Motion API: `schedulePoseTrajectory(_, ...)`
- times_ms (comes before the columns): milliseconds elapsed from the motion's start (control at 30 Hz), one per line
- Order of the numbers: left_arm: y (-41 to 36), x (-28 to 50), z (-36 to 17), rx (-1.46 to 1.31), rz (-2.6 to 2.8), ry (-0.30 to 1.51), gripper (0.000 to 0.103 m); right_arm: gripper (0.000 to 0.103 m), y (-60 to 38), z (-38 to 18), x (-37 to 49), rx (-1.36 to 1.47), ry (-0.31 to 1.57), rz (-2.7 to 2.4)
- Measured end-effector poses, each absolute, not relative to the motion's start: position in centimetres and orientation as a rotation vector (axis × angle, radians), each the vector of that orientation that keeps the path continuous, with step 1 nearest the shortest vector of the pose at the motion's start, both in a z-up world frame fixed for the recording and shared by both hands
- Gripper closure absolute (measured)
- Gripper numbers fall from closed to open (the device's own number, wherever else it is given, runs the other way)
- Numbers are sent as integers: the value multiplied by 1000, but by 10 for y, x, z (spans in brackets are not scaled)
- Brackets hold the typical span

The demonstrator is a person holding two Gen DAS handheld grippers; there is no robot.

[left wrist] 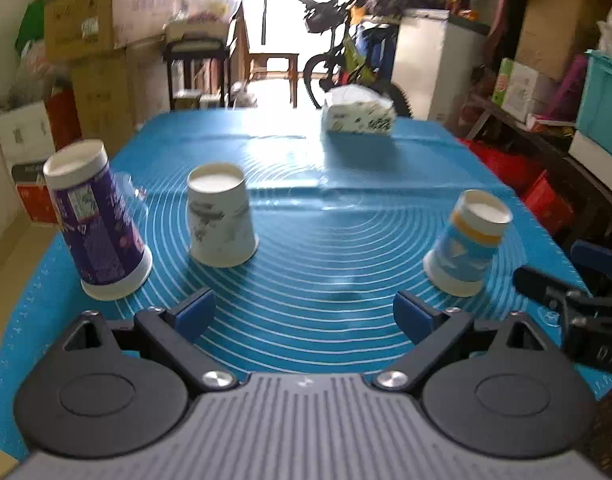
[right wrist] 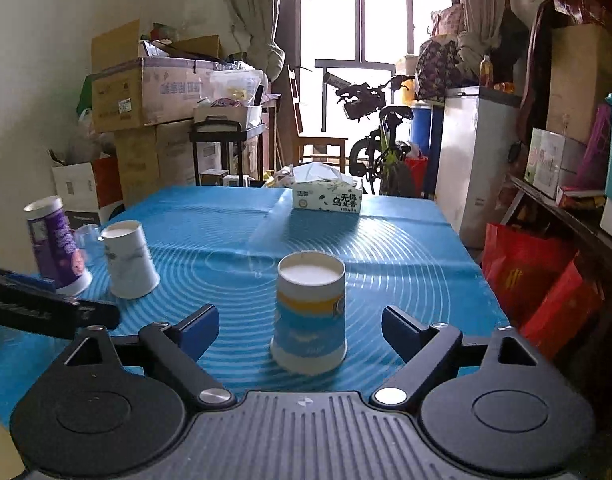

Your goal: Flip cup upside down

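Table (right wrist: 405,240) under blue ringed mat: three paper cups, all mouth-down. Purple cup (left wrist: 96,224) far left; white cup (left wrist: 222,216) beside it; blue-and-yellow cup (right wrist: 309,312) standing between the spread fingers of the right hand-held gripper (right wrist: 300,330), untouched. Left hand-held gripper (left wrist: 304,312) spread, holding nothing. Tissue box (right wrist: 327,196) at far edge.

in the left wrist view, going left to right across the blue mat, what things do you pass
purple cup → white cup → tissue box farther back → blue and yellow cup → the right gripper poking in at the edge. All three cups stand upside down.
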State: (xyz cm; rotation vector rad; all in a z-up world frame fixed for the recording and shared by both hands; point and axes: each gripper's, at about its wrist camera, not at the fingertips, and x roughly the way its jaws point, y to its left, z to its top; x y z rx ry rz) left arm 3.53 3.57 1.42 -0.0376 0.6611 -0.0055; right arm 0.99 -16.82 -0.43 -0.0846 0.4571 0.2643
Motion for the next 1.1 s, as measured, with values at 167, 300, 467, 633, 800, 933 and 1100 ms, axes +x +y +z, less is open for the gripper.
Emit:
schedulePoseTrajectory(167,21,15,19,3,-23,614,8,13,-175,-2,-14,-57,479,251)
schedulePoseTrajectory(300,15,3,15,15,-24,610,8,13,-180,-4,-29,-30,490,245)
schedulePoseTrajectory(467,15,-8,10,21,-24,613,8,13,-183,-5,-42,-34,499,244)
schedulePoseTrajectory(633,15,-15,6,23,-24,620,8,13,-183,-4,-48,-36,498,243)
schedulePoseTrajectory(800,14,-18,4,31,-21,627,8,13,-186,-4,-53,-33,505,242)
schedulePoseTrajectory(933,15,-19,2,29,-24,635,8,13,-187,-5,-56,-36,510,241)
schedulePoseTrajectory(1100,15,-20,2,30,-24,635,8,13,-186,-6,-56,-43,518,242)
